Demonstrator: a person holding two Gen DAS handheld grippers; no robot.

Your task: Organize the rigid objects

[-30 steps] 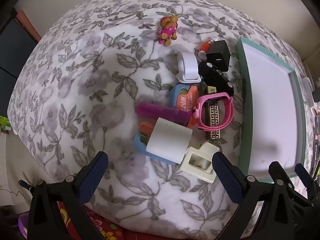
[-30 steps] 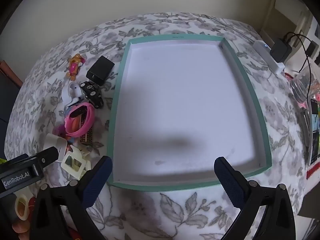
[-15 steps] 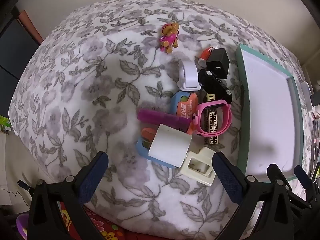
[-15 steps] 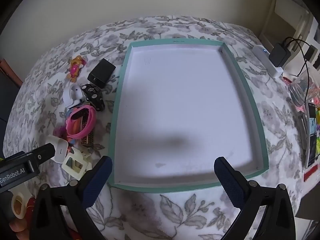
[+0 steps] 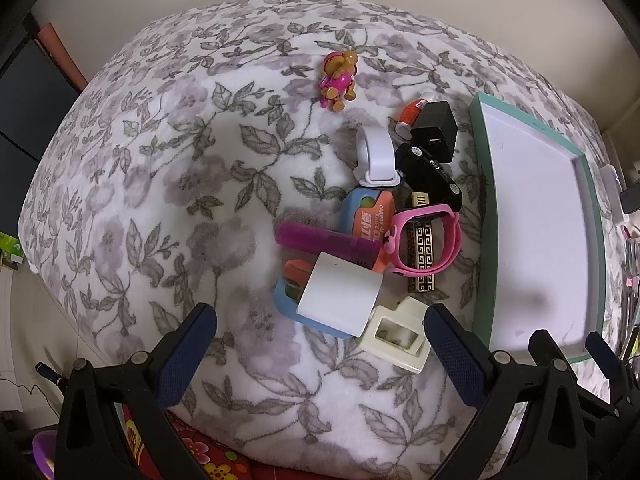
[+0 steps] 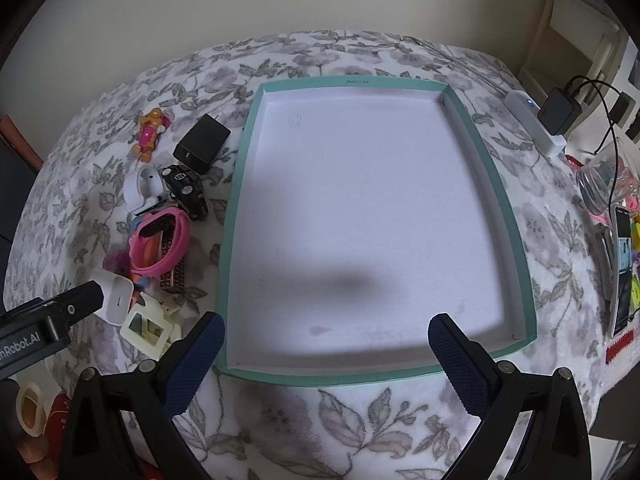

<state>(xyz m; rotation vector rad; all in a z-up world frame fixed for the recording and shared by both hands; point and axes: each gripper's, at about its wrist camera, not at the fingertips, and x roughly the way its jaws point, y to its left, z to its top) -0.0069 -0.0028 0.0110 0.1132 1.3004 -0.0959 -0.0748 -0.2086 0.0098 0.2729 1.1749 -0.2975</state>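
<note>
Right now both pairs of jaws stand wide apart with nothing between them. The left gripper [image 5: 320,346] hangs over the near edge of a pile of small things on the floral blanket [image 5: 160,184]; just beyond its fingertips lie a white charger block [image 5: 340,296] resting on a blue and orange case [image 5: 286,294], and a cream plastic frame [image 5: 396,336] to their right. Farther off are a purple tube [image 5: 316,238], a pink watch [image 5: 424,240] looped over a gold-patterned bar [image 5: 420,276], a black toy car [image 5: 430,178], a white earbud case [image 5: 376,156], a black plug adapter [image 5: 436,132] and a small red and white bottle [image 5: 410,116]. A pink and tan toy figure [image 5: 338,80] lies apart at the far side. The right gripper [image 6: 326,352] hovers at the near rim of the teal tray [image 6: 516,216], which sits just right of the pile with its white floor bare. Right of the tray, well apart, lie a white power strip [image 6: 534,128] and a clear jar [image 6: 600,184].
</note>
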